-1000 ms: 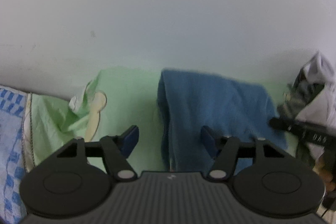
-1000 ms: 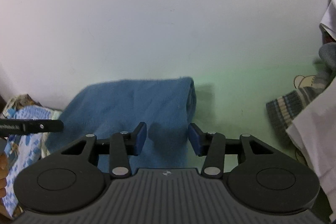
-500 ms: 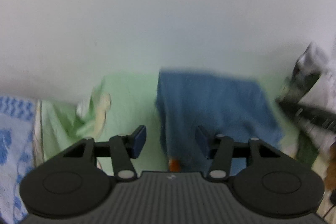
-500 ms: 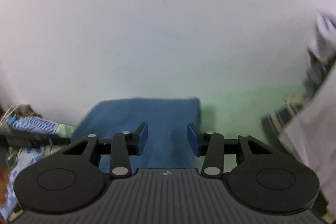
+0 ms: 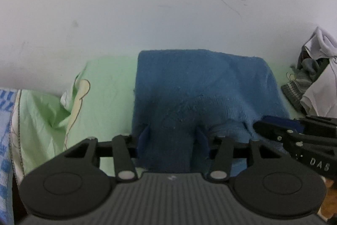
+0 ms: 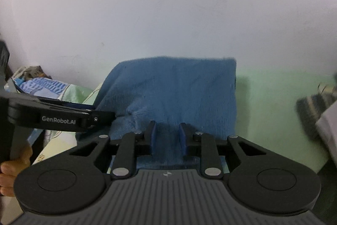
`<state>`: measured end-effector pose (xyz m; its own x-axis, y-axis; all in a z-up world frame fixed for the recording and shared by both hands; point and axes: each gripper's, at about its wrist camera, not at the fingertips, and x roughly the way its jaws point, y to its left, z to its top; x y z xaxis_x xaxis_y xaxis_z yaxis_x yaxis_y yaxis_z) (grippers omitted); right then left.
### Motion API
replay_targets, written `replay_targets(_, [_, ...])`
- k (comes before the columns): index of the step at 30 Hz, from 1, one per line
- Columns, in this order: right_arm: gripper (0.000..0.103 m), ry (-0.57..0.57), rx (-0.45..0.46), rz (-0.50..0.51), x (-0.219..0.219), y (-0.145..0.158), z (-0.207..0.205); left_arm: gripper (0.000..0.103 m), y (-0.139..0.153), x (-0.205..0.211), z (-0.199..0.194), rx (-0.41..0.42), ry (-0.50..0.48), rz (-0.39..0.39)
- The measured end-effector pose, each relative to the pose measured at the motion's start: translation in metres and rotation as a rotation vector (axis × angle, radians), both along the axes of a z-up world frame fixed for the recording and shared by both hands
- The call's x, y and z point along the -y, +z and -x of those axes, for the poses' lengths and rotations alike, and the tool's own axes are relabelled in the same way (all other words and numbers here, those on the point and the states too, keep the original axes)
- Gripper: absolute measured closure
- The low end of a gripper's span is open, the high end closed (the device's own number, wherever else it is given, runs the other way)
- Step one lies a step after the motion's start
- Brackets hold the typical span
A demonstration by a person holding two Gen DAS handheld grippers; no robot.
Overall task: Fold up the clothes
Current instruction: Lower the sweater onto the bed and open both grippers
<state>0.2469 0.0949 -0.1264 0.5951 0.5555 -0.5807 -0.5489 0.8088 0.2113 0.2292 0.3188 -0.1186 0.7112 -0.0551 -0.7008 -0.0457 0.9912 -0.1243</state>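
A folded blue knit garment [image 5: 195,90] [image 6: 174,90] lies on a pale green sheet [image 5: 105,85] against a white wall. My left gripper [image 5: 172,140] is at the garment's near left edge. Its jaws are closing, and a raised fold of blue knit fills the gap between the pads. My right gripper [image 6: 167,136] sits at the near right edge, jaws also closing on the cloth between them. Each gripper shows from the side in the other's view, the left gripper [image 6: 105,114] and the right gripper [image 5: 261,125], with knit puckered at the tip.
A heap of white and grey clothes [image 5: 311,77] [image 6: 316,111] lies on the sheet to the right. Blue patterned cloth [image 5: 6,119] [image 6: 46,85] sits at the left edge. A person's fingers [image 6: 12,170] hold the left gripper's handle.
Both grippers have moved forward and down onto the garment's near edge. The right jaws have narrowed a lot, the left slightly, and the knit now bunches between them.
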Motion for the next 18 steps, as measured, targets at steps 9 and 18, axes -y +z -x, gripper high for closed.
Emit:
replay_targets(9, [0.078,-0.079,0.031,-0.031,0.011,0.013,0.003,0.045,0.000,0.014,0.002,0.013,-0.024,-0.076])
replay_targets(18, [0.074,-0.160,-0.096,-0.077,0.034,0.005,-0.011,0.040,0.010,0.018,0.005,0.016,-0.022,-0.075])
